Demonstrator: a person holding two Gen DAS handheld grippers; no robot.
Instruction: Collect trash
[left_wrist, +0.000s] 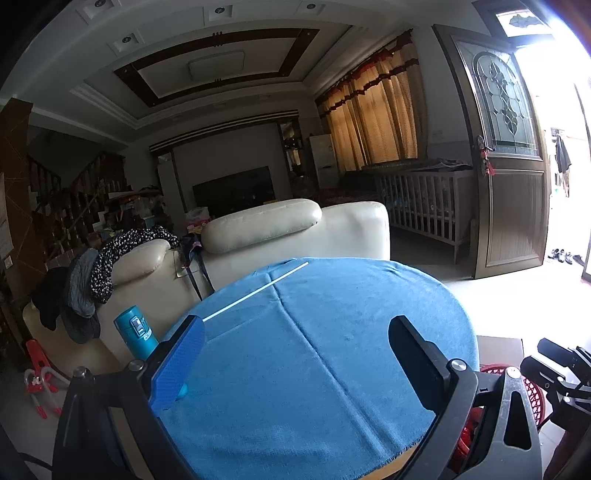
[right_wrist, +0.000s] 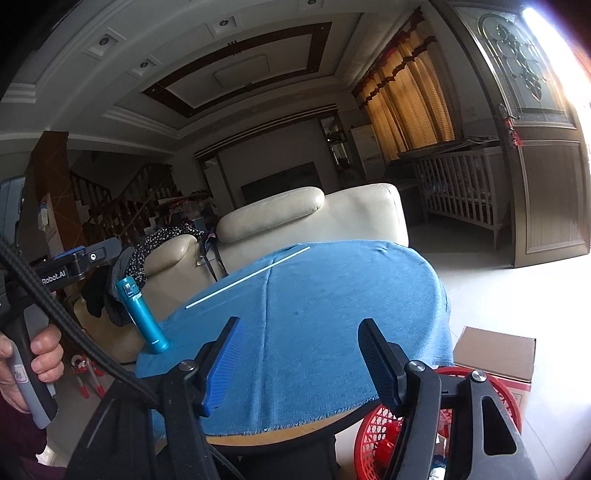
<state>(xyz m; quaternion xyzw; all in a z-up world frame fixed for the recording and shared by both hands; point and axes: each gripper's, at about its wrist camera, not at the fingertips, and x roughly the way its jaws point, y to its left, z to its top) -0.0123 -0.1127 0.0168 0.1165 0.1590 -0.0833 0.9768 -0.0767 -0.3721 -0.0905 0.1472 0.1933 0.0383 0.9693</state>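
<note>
Here, itemised. Desk: round, draped in a blue cloth, wooden rim showing under the near hem in the right wrist view.

Left gripper: above the near edge of the desk, jaws spread wide, nothing between them.

Right gripper: likewise above the near edge, jaws spread, nothing held.

White stick: thin and straight, lying flat on the cloth at the far left of the desk, running diagonally toward the far edge, well apart from both grippers.

Teal bottle: at the left edge of the desk. The right wrist view shows its base on the cloth; the left wrist view hides that base behind the gripper's left finger.

Red basket: on the floor beside the desk at near right; contents unclear.

Cardboard box: just behind the basket.

Cream sofa: beyond the desk.
</note>
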